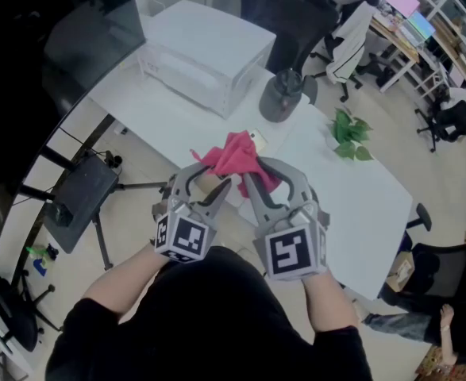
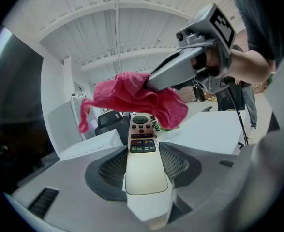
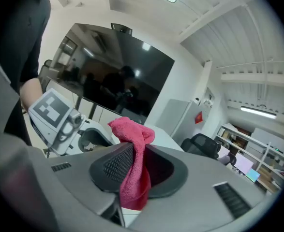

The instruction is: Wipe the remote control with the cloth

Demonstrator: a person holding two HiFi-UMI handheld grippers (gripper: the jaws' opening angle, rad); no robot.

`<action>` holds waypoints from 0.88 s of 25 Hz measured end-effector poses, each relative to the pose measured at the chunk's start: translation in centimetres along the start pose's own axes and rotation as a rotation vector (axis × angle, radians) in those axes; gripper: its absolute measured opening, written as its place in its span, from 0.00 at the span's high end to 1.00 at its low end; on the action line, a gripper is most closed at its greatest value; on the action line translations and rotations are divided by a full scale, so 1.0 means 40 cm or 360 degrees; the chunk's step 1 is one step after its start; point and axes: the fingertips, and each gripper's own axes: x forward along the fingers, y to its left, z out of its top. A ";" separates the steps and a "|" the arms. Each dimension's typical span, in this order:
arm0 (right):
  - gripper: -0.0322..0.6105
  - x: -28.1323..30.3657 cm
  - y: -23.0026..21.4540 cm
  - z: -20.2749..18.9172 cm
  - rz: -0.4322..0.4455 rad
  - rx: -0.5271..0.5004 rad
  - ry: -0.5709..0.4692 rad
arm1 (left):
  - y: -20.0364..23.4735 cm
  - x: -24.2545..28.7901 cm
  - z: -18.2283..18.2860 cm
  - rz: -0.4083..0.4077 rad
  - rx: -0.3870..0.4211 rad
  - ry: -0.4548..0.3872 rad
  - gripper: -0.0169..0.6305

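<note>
Remote control [image 2: 142, 153]: slim cream plastic bar, smooth and rounded, dark buttons at the far end, print too small to read. It is clamped lengthwise in the left tongs [image 1: 207, 178], with mesh-textured pads against its sides. Right tongs [image 1: 266, 173], nearly closed, pinch a fuzzy pink cloth [image 2: 132, 98], bunched and draped at the button end. Both are held in the air over the white counter [image 1: 352, 205], at its near edge.

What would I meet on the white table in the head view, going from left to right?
White rectangular box → dark grey round container → green leafy plant. The pink cloth, held up in front, overlaps the box, so it is left out.
</note>
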 end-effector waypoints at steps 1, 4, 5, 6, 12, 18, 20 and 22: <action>0.83 0.005 0.026 0.001 0.0041 -0.0001 -0.0001 | 0.000 0.001 0.003 0.0004 -0.0004 -0.0001 0.65; 0.83 0.024 0.082 -0.005 0.0125 -0.0003 0.0009 | 0.000 0.001 0.007 0.0007 -0.0005 -0.0009 0.65; 0.83 0.029 0.092 -0.008 0.0141 -0.0004 0.0016 | 0.000 0.001 0.008 0.0007 -0.0003 -0.0011 0.65; 0.83 0.034 0.099 -0.009 0.0151 -0.0007 0.0020 | 0.000 0.000 0.009 0.0007 -0.0001 -0.0013 0.65; 0.83 0.041 0.110 -0.016 0.0158 -0.0012 0.0028 | -0.004 -0.007 0.000 -0.0001 0.0036 -0.0020 0.65; 0.83 0.055 0.063 -0.050 0.0071 -0.0011 0.0073 | -0.018 -0.011 0.005 -0.0009 0.0063 -0.0035 0.65; 0.83 0.054 0.034 -0.063 0.0017 -0.0007 0.0081 | -0.019 -0.011 0.003 -0.0009 0.0058 -0.0035 0.65; 0.83 0.050 -0.003 -0.069 -0.0049 0.0003 0.0090 | -0.018 -0.012 0.003 -0.0009 0.0057 -0.0037 0.65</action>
